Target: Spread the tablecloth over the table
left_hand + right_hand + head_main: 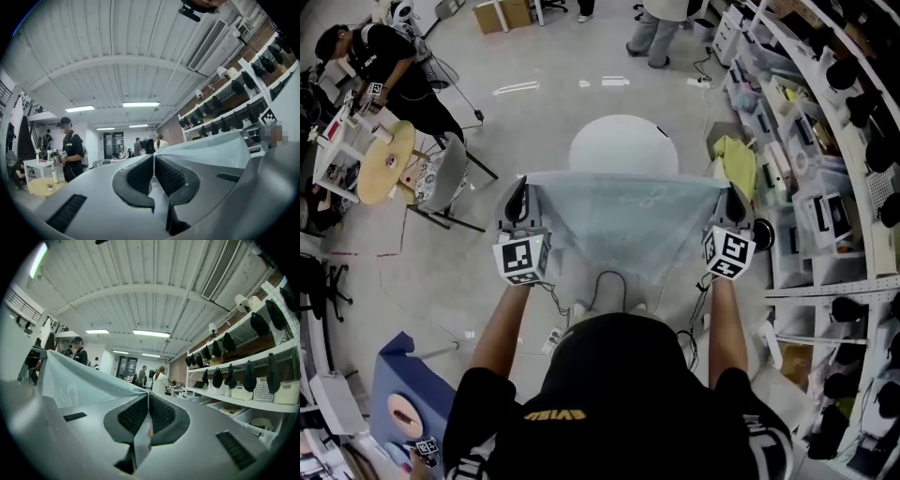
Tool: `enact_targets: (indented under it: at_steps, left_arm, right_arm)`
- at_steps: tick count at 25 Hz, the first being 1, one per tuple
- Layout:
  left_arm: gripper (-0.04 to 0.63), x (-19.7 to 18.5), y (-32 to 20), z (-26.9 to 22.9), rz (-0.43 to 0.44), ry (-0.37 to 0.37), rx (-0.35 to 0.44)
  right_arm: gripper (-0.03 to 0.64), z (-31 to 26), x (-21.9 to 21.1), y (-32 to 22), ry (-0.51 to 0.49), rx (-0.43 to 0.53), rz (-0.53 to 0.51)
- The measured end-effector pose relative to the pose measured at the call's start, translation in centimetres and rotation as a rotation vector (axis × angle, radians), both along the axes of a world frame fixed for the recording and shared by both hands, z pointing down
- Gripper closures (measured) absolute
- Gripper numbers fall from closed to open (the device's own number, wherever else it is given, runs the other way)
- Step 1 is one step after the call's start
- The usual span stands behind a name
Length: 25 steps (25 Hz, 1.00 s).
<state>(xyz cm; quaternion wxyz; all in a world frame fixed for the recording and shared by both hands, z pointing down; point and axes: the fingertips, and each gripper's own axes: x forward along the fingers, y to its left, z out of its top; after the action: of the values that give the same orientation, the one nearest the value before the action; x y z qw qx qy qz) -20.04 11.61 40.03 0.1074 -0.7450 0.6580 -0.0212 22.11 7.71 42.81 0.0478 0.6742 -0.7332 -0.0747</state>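
A pale, thin tablecloth (619, 225) hangs stretched in the air between my two grippers, held level above a round white table (623, 145) that shows past its far edge. My left gripper (525, 202) is shut on the cloth's left corner, and the cloth (215, 152) runs off to the right from its closed jaws (153, 176). At the other corner my right gripper (729, 204) is shut, with the cloth (79, 385) trailing to the left out of its jaws (148, 416). The cloth sags into a point toward my body.
Shelving with boxes and dark caps (825, 141) lines the right side. A yellow cloth (736, 159) lies near the table's right. On the left stand a chair (441, 183), a small round wooden table (386, 161) and a person in black (389, 66). Cables lie on the floor below me.
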Motion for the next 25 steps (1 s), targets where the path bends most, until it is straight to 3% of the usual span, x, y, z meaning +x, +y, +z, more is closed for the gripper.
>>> enact_targets:
  at_steps: [12, 25]
  left_arm:
    - [0.571, 4.3, -0.7, -1.4, -0.113, 0.007, 0.016]
    - [0.571, 8.2, -3.2, -2.3, -0.127, -0.063, -0.008]
  right_arm:
    - [0.609, -1.3, 4.1, -2.8, 0.013, 0.022, -0.104]
    - [0.609, -1.9, 7.5, -7.5, -0.020, 0.038, -0.165]
